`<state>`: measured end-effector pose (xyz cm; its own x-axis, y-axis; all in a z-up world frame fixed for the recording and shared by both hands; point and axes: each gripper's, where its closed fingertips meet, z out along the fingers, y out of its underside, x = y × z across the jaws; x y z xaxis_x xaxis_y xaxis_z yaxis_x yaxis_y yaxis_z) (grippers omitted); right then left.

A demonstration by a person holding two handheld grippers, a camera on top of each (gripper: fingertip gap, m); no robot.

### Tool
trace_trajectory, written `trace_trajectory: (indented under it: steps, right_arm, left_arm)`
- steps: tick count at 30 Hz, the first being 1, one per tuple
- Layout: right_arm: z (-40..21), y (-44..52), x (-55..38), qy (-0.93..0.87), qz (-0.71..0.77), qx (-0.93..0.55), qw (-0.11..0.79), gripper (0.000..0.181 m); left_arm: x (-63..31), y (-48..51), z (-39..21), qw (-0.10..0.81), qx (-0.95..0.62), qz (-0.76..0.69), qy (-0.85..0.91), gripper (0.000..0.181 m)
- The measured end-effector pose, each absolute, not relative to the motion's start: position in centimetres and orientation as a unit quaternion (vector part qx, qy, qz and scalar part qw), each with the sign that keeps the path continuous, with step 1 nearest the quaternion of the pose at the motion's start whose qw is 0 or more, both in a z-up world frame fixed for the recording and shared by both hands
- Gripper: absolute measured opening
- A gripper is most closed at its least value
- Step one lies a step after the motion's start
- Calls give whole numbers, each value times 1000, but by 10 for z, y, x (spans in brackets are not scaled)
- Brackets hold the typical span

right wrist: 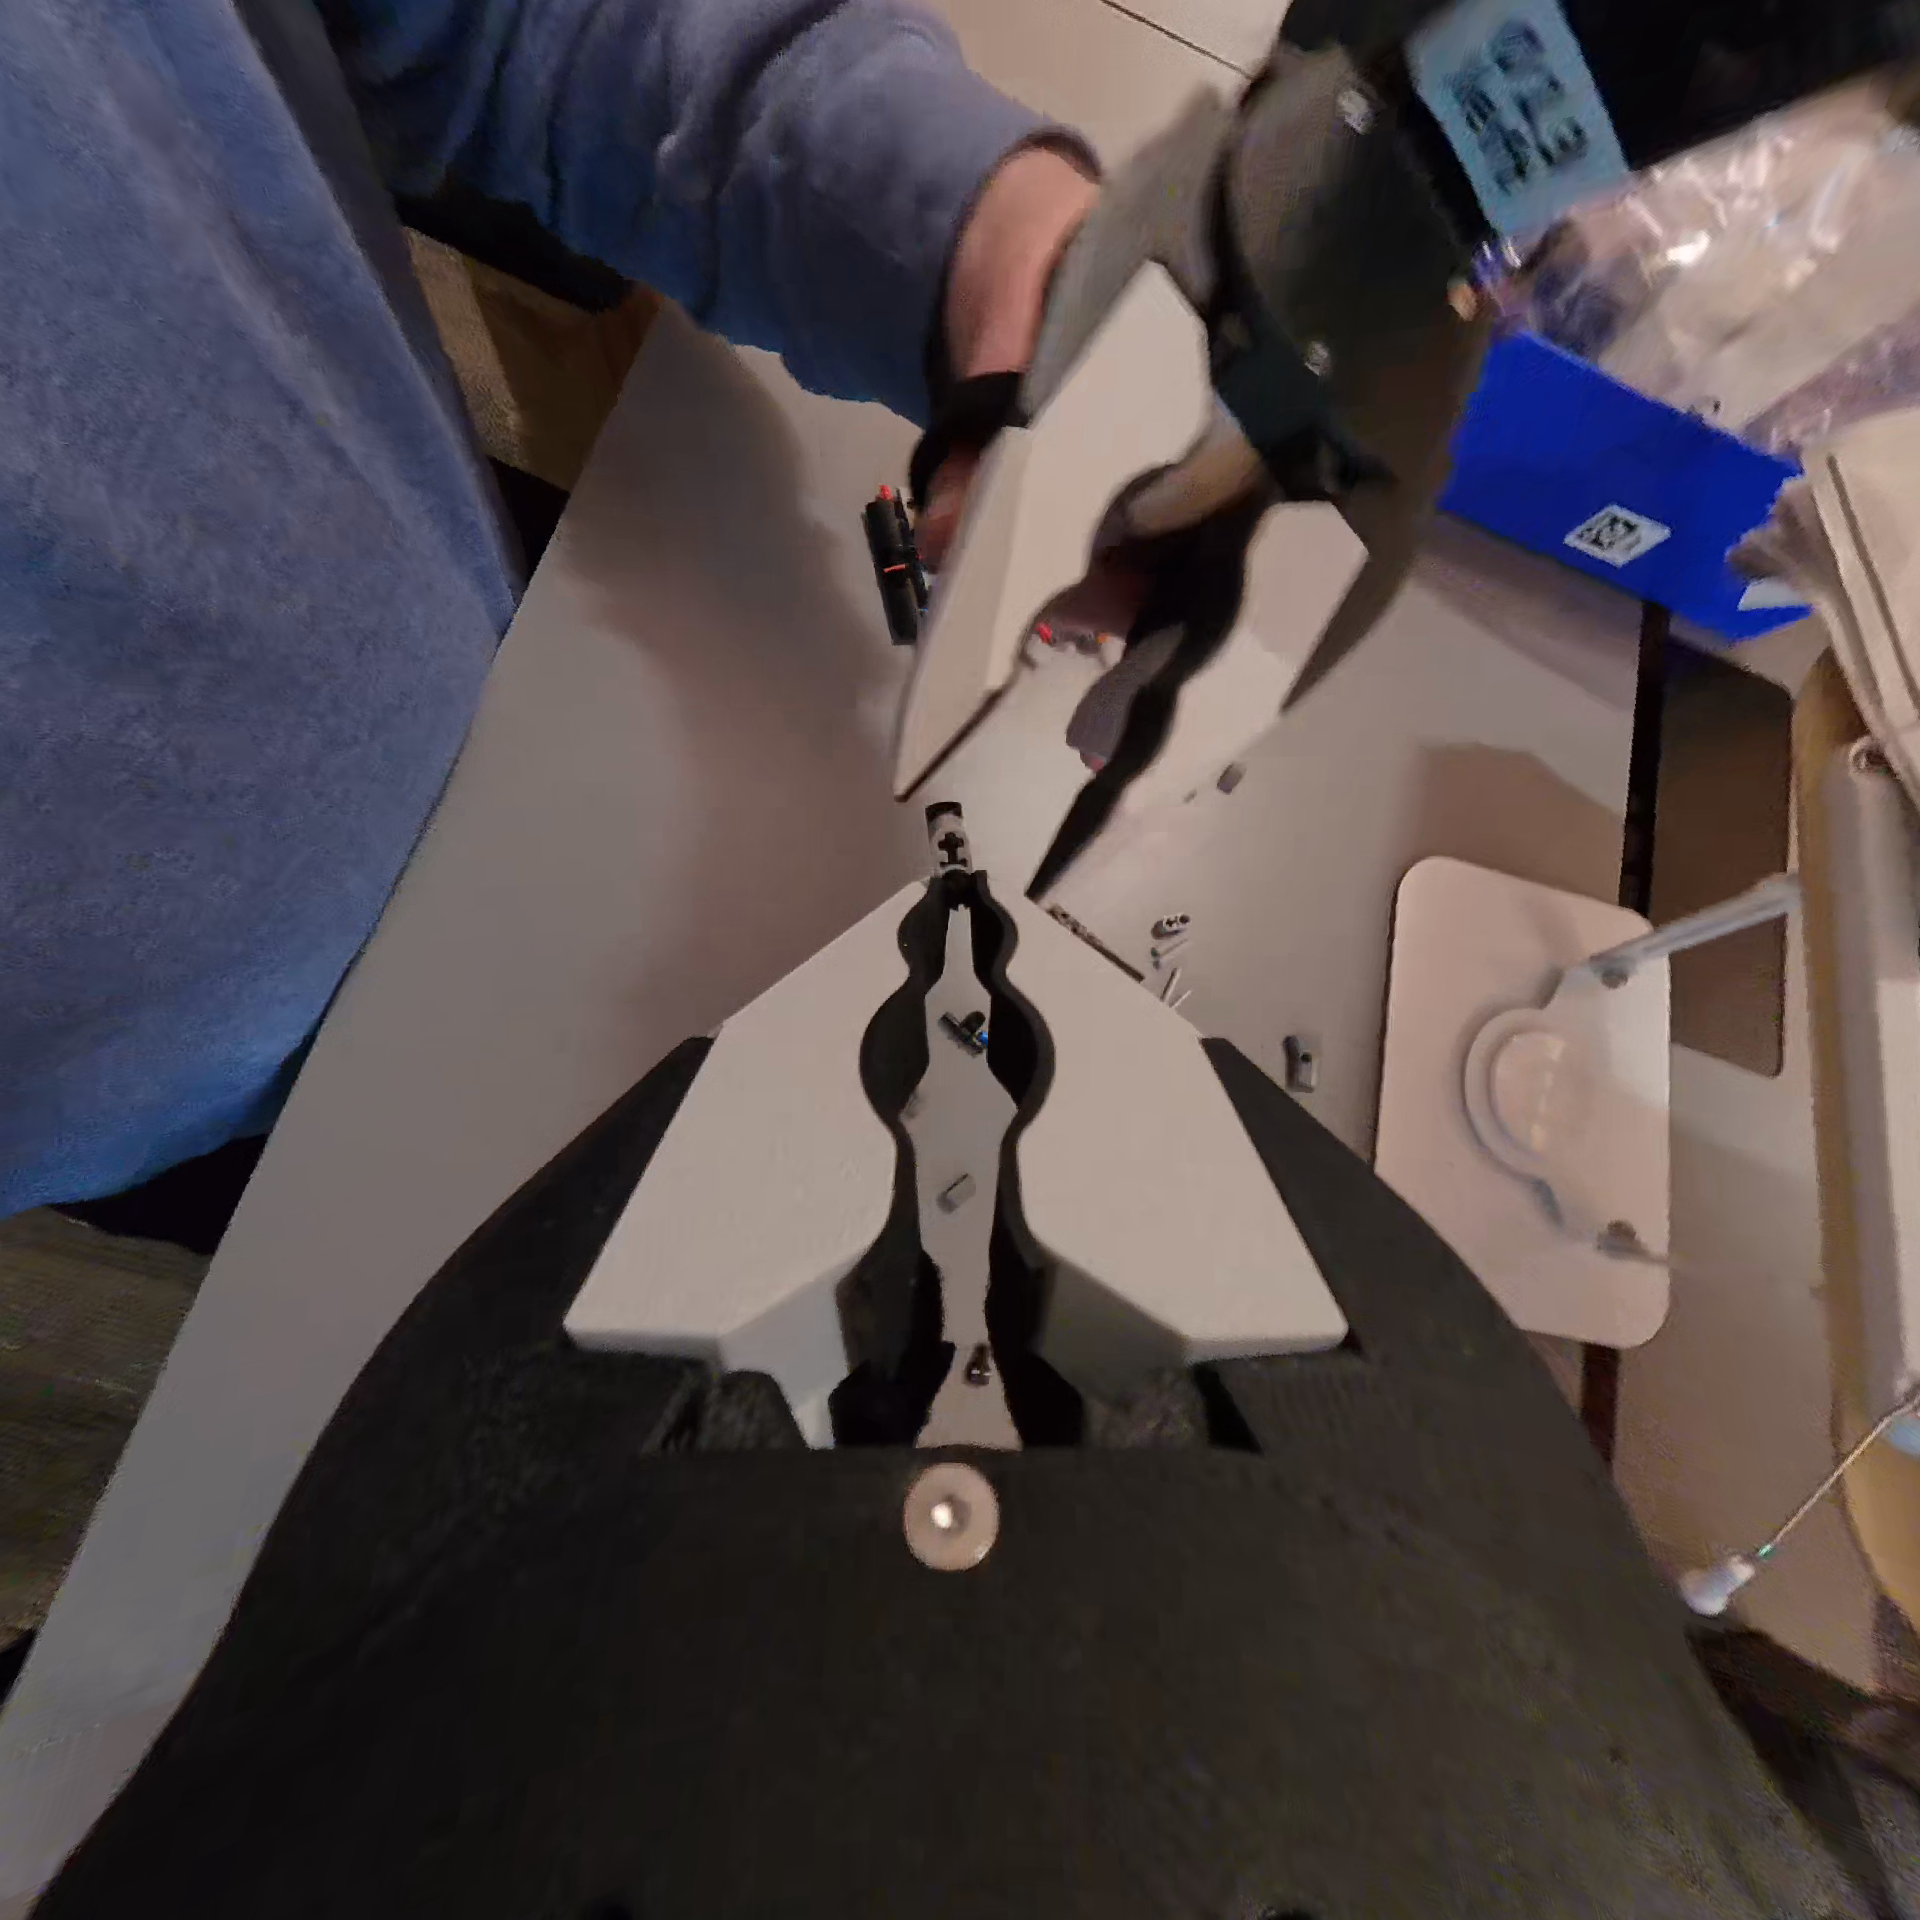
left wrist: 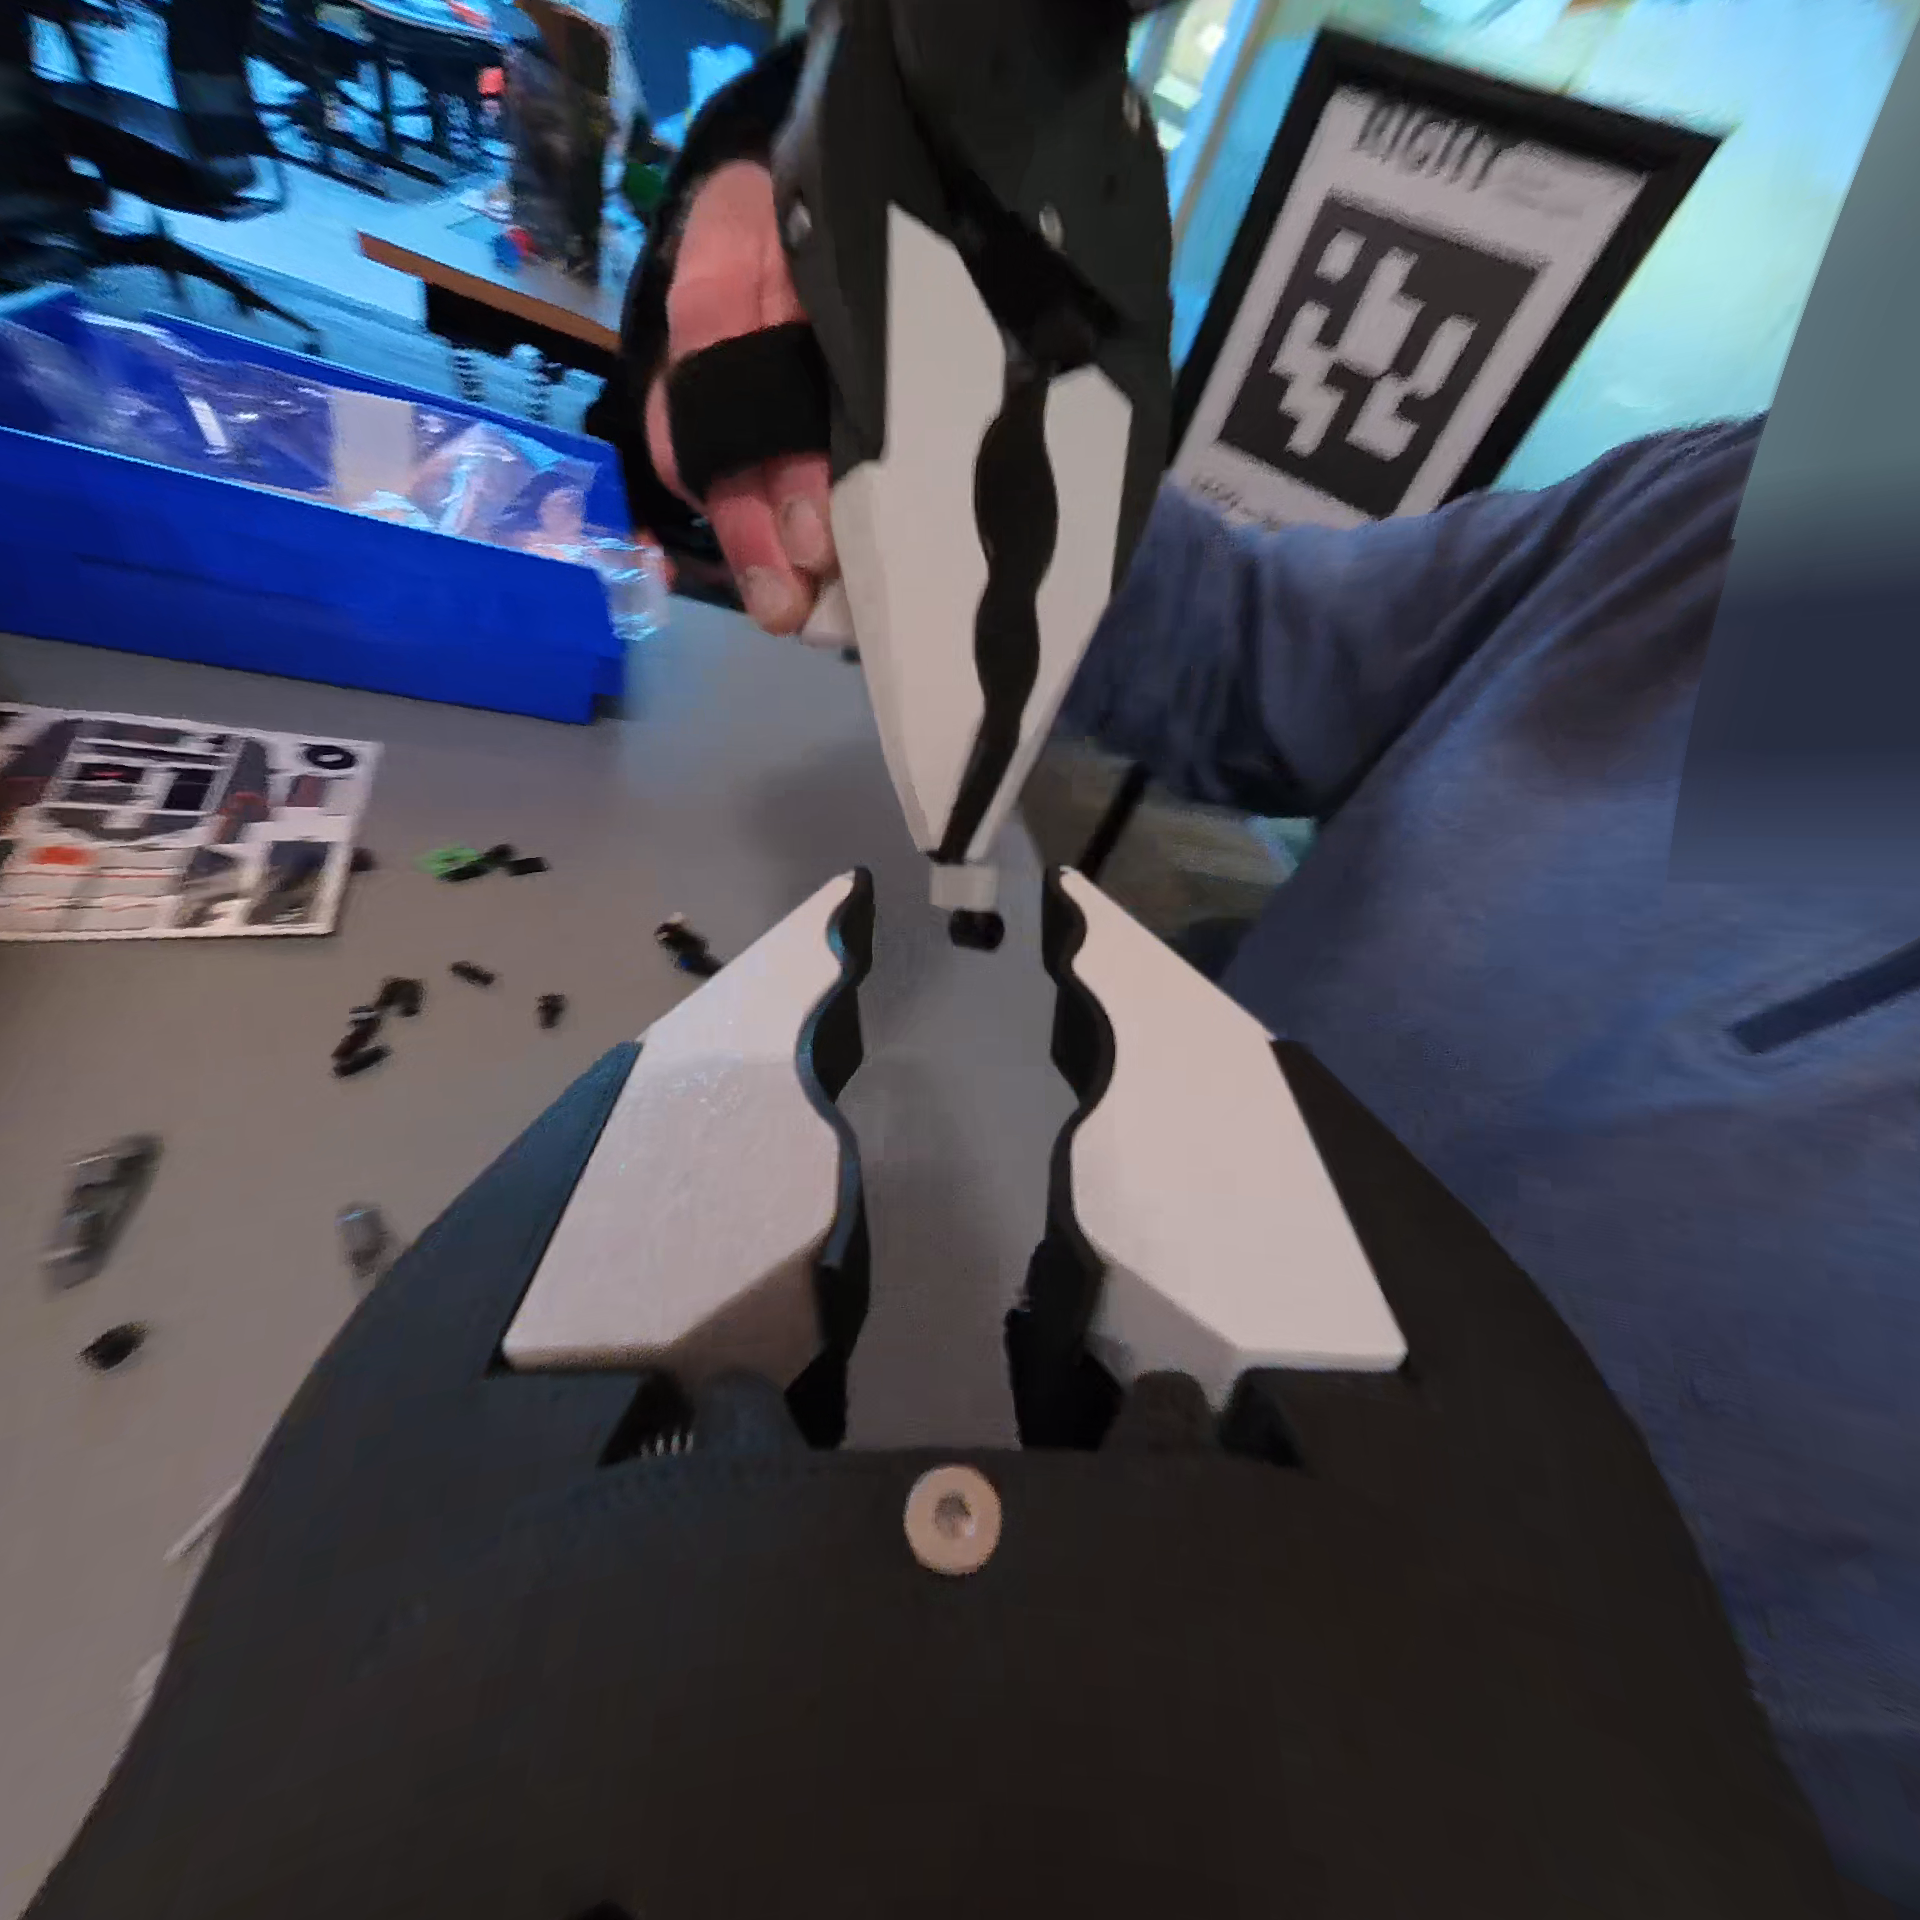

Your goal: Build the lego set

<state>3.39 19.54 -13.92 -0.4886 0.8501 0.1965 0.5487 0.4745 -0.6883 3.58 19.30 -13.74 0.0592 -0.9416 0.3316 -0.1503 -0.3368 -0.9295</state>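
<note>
Black peg in right gripper tips

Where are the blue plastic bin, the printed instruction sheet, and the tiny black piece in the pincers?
Blue plastic bin (left wrist: 312, 592): left wrist view, front wall.
Printed instruction sheet (left wrist: 177, 821): left wrist view, sheet's middle.
Tiny black lego pin (right wrist: 945, 836): right wrist view, end protruding past the pincer tips.

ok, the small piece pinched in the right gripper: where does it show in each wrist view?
Left wrist view: small piece at centre, hanging from the right gripper, just past the open left jaws.
Right wrist view: upper centre, poking out beyond its own closed tips.
Shared landmark: blue bin.
</note>
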Motion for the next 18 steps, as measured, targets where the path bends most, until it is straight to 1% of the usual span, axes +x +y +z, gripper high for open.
trace_trajectory:
  steps: [2, 5, 8, 13, 18]
  right_arm:
    - [-141, 201, 35, -804, 286, -450, 262, 1]
    - [-146, 203, 37, -798, 285, -469, 249, 1]
    - [-149, 200, 37, -795, 285, -478, 240, 1]
    - [-145, 195, 39, -784, 295, -490, 239, 1]
    - [-134, 196, 40, -764, 311, -499, 266, 3]
  left_arm:
    - [37, 193, -144, 400, -637, -487, 444, 30]
    - [39, 192, -146, 425, -638, -468, 440, 23]
    - [39, 196, -150, 428, -647, -462, 430, 9]
    - [41, 192, -148, 434, -641, -471, 423, 6]
    - [42, 193, -137, 456, -623, -504, 388, 6]
